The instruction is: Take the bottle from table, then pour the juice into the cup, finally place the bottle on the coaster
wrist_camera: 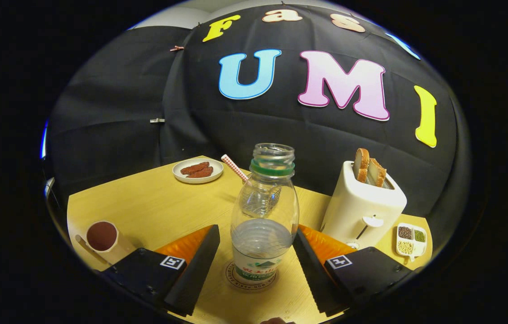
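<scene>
- Gripper (256, 258) fingers spread wide, flanking the bottle (264, 216) without touching it.
- Bottle upright on the coaster (250, 278), uncapped, part full.
- Cup (103, 237) near left; toaster (364, 204) right.
- Plate (197, 171) far left, straw (235, 168) behind the bottle.

A staged breakfast booth: black cloth wall (114, 130), wooden table (155, 207), toaster (361, 211).

Camera: one fisheye unit, rode on my claw (256, 256), faced forward along both fingers, sat low and close over the desk (155, 207), looked slightly downward toward the booth's black wall.
</scene>
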A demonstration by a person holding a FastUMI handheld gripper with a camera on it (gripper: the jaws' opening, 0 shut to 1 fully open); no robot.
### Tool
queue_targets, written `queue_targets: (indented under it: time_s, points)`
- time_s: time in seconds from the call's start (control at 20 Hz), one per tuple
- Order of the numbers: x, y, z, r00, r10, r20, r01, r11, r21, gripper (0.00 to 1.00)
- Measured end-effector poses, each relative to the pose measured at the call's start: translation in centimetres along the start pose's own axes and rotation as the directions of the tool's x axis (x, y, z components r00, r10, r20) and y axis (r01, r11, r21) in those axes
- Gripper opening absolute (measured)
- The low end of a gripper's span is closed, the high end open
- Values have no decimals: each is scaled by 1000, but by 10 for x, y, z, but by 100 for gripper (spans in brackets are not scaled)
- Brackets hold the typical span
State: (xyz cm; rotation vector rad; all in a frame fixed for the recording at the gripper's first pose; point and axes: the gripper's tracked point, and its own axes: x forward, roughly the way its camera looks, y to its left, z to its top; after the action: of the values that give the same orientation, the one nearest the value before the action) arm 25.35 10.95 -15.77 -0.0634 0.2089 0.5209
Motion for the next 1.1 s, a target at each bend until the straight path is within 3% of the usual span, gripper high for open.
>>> queue_targets:
  time_s: [0.55,1.1]
  points:
    - [-62,-13,37,996,-70,52,71,997,-15,98]
    - [-217,-14,111,959,-225,172,222,974,38,97]
